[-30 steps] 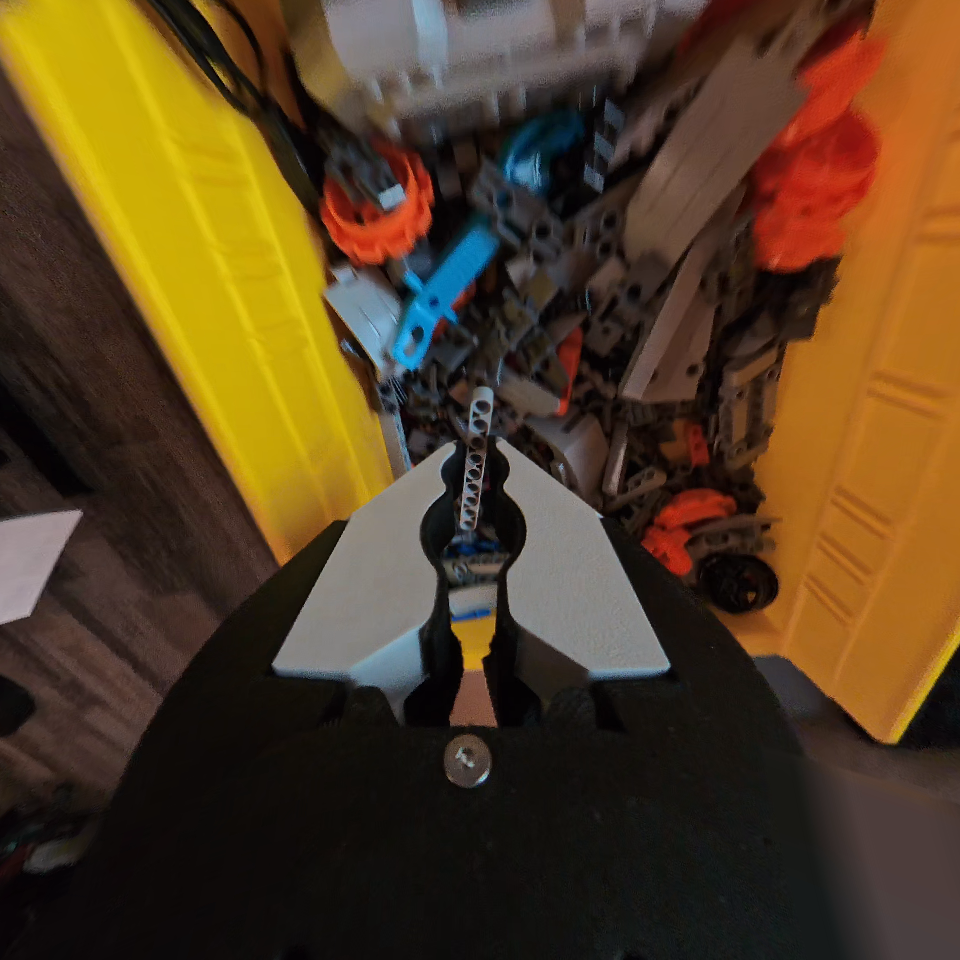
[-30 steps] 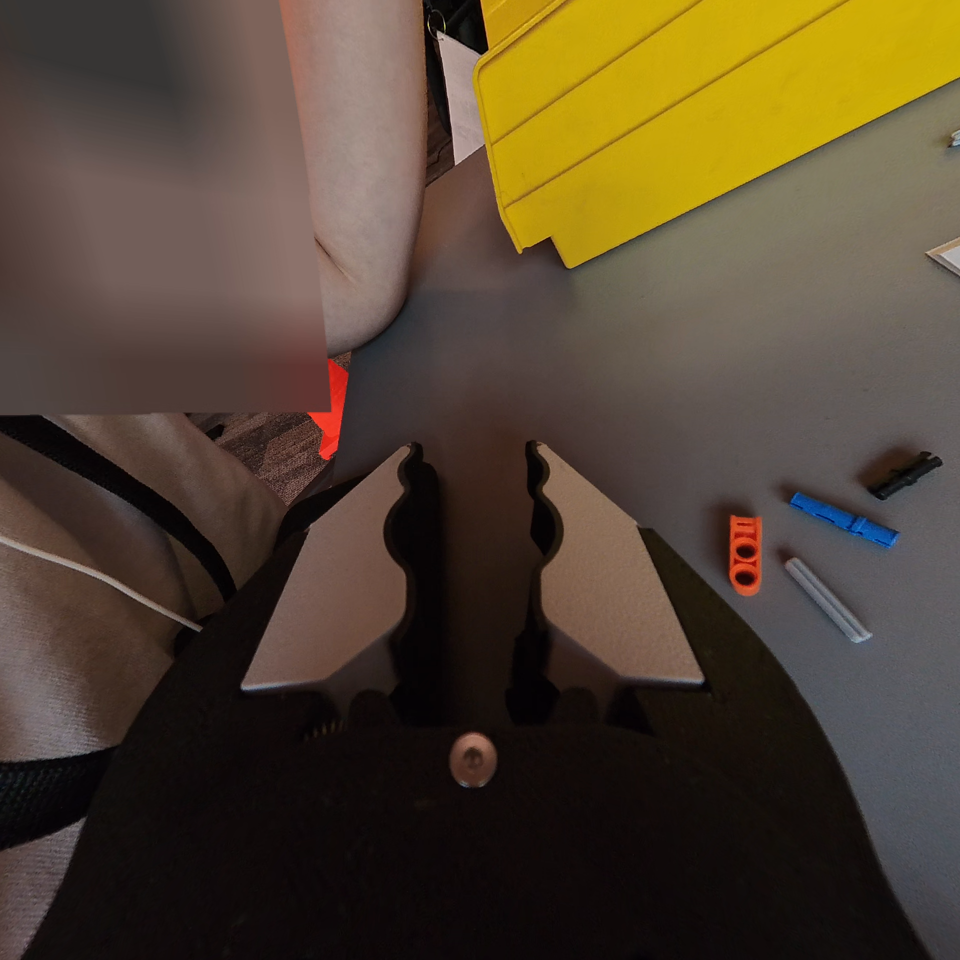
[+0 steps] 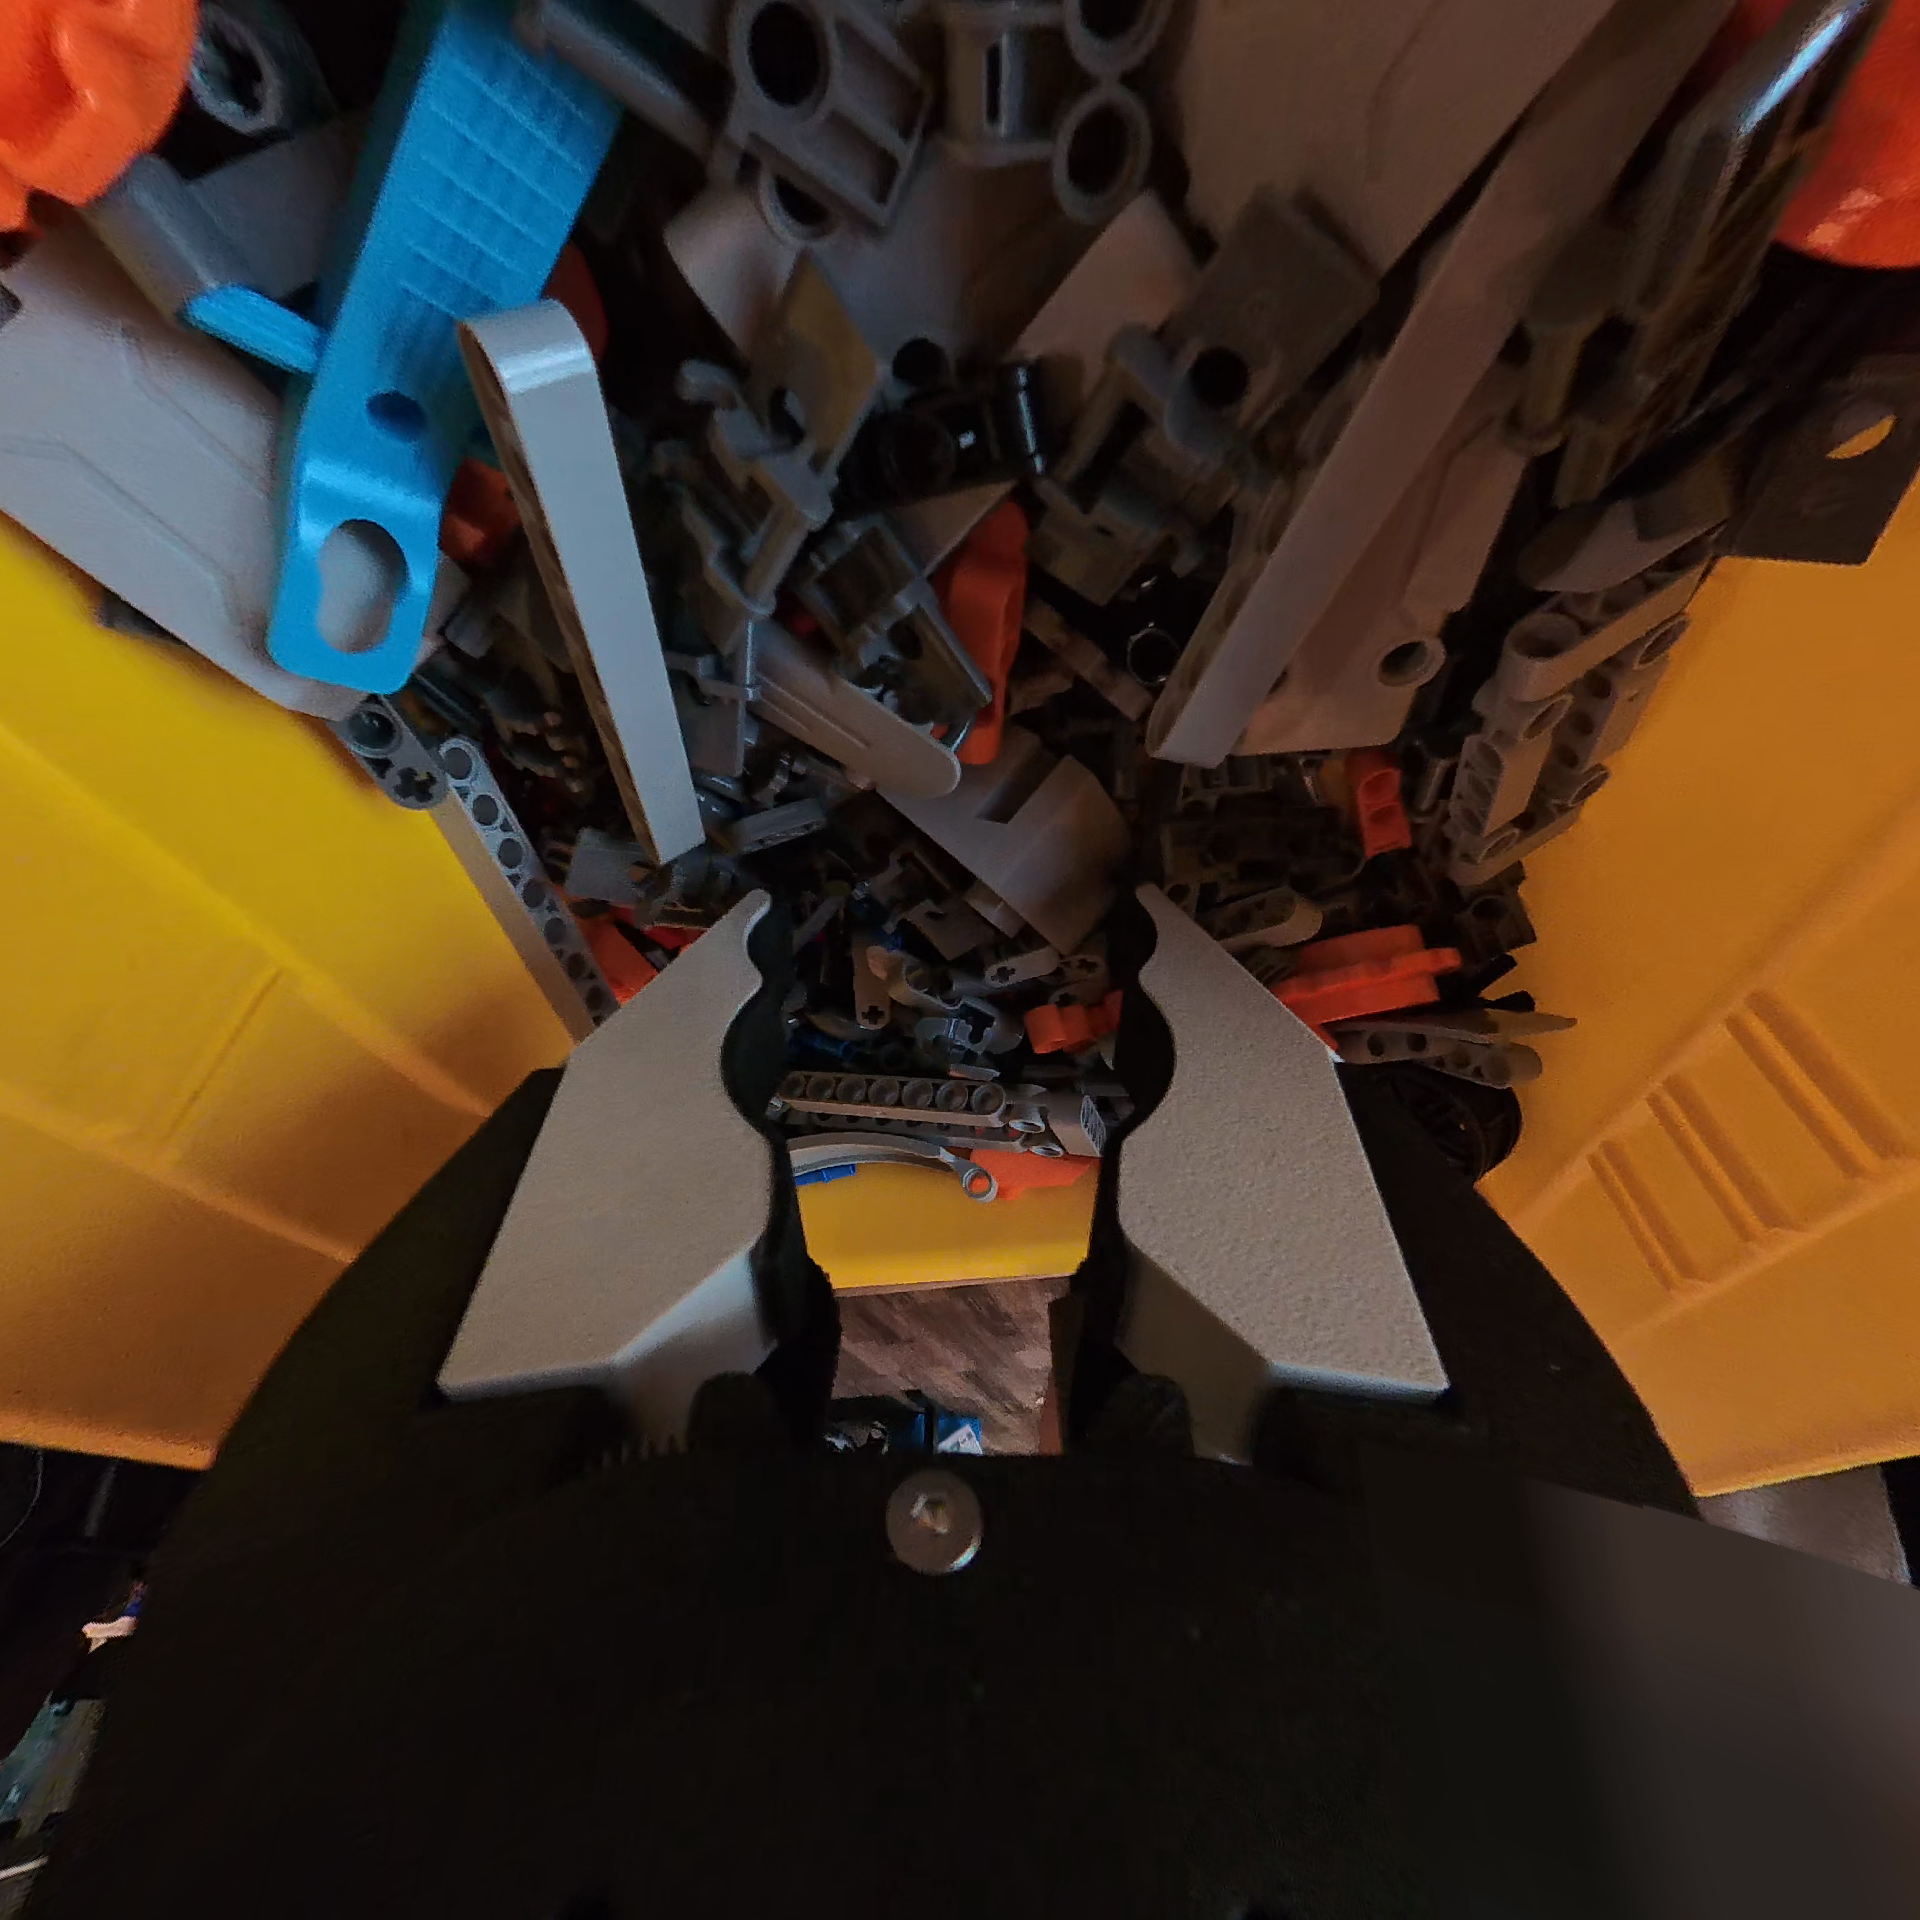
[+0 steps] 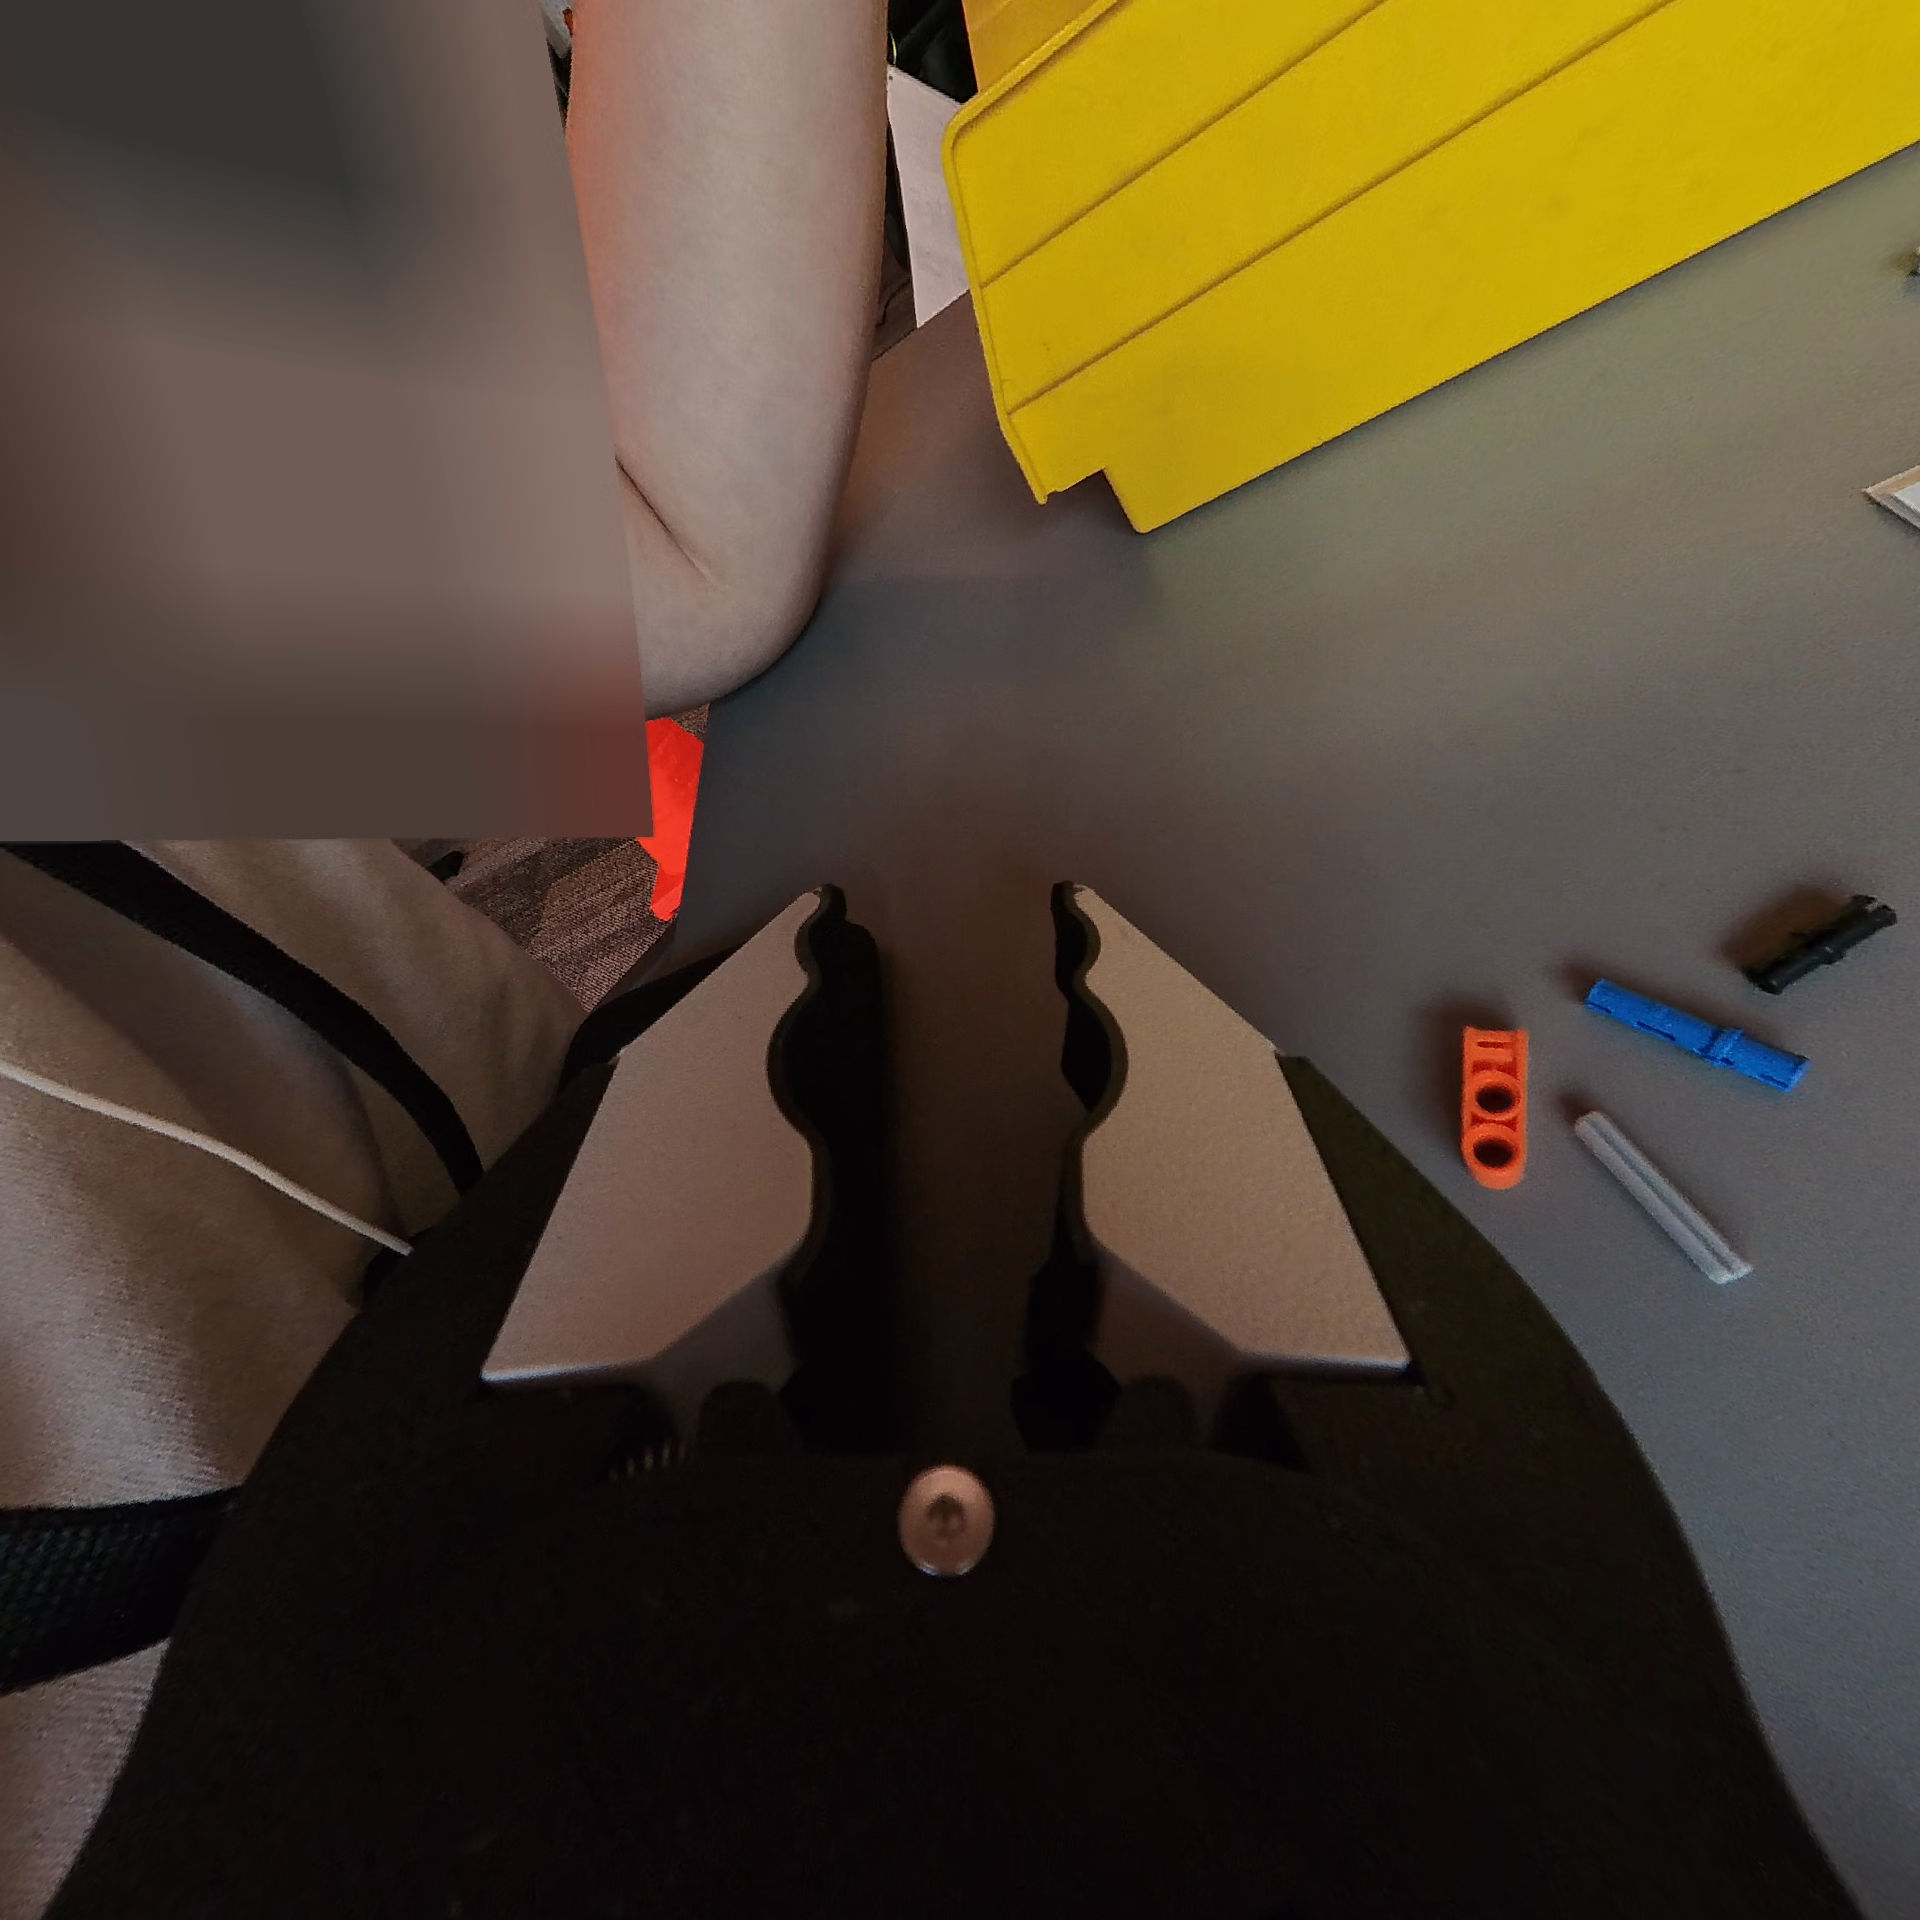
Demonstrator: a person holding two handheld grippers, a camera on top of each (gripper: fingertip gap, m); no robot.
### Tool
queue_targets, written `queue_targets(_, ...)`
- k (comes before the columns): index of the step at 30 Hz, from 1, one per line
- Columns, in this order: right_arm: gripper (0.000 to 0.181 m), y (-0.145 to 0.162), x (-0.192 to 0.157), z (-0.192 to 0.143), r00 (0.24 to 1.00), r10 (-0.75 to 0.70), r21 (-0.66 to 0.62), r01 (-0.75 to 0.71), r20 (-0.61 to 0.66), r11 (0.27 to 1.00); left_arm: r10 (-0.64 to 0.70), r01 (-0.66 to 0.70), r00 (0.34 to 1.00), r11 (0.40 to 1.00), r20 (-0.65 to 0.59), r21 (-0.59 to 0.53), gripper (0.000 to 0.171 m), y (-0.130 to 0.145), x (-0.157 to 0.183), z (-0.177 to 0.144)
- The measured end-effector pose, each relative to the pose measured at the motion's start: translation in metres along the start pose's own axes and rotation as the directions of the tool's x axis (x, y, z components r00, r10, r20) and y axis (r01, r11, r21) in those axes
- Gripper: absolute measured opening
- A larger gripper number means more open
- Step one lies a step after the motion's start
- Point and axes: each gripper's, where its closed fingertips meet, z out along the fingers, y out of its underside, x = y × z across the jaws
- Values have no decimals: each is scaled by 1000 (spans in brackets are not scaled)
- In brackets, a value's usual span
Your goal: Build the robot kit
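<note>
Left claw (image 3: 951,914) gapes empty over the parts in the yellow bin (image 3: 239,935); right claw (image 4: 945,899) open, empty.

Yellow bin (image 3: 208,935), blue beam (image 3: 416,343), orange connector (image 4: 1494,1107), blue pin (image 4: 1696,1034), grey table (image 4: 1299,727)

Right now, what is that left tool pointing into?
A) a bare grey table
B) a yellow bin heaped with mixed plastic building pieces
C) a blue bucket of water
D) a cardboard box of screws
B: the left tool, its jaws apart and holding nothing, looks down into a yellow bin crowded with grey, orange and black pieces and a light blue flat piece.
</note>
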Motion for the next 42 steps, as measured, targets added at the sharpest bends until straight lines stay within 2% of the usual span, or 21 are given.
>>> queue_targets(7,40,0,0,0,1000,2,-3,-2,0,1000,37,-37,999,999,-1,-15,54,2,1,1)
queue_targets(9,40,0,0,0,1000,2,-4,-2,0,1000,45,-45,999,999,-4,-11,49,2,-1,0)
queue_targets(12,40,0,0,0,1000,1,-3,-1,0,1000,52,-52,998,999,-21,4,30,2,-2,-3)
queue_targets(15,40,0,0,0,1000,3,-3,-3,1,1000,50,-49,998,998,-25,40,22,-1,-6,-8)
queue_targets(18,40,0,0,0,1000,3,-3,-3,2,1000,37,-38,999,996,6,77,21,-2,-15,-14)
queue_targets(21,40,0,0,0,1000,1,-4,-1,1,1000,11,-11,1000,988,5,156,21,-7,-19,-26)
queue_targets(24,41,1,0,0,1000,0,-5,0,1,1000,-18,18,1000,959,-3,282,22,-18,-23,-46)
queue_targets(29,40,1,0,1,1000,-2,-10,2,0,1000,-20,27,1000,858,-18,513,22,-53,-22,-85)
queue_targets(31,40,1,0,1,1000,-2,-11,2,0,1000,11,-11,1000,809,4,588,22,-69,-18,-98)
queue_targets(33,40,1,0,1,1000,-2,-12,2,0,1000,38,-55,998,778,41,626,30,-79,-12,-105)
queue_targets(36,40,1,0,1,1000,-1,-11,1,1,1000,100,-91,995,829,14,551,50,-71,5,-91)
queue_targets(39,40,1,0,1,1000,-2,-8,2,2,1000,70,-76,997,902,31,426,57,-47,2,-71)
queue_targets(42,40,1,-1,1,1000,-3,-7,3,2,1000,23,-22,1000,943,-1,332,58,-23,1,-58)
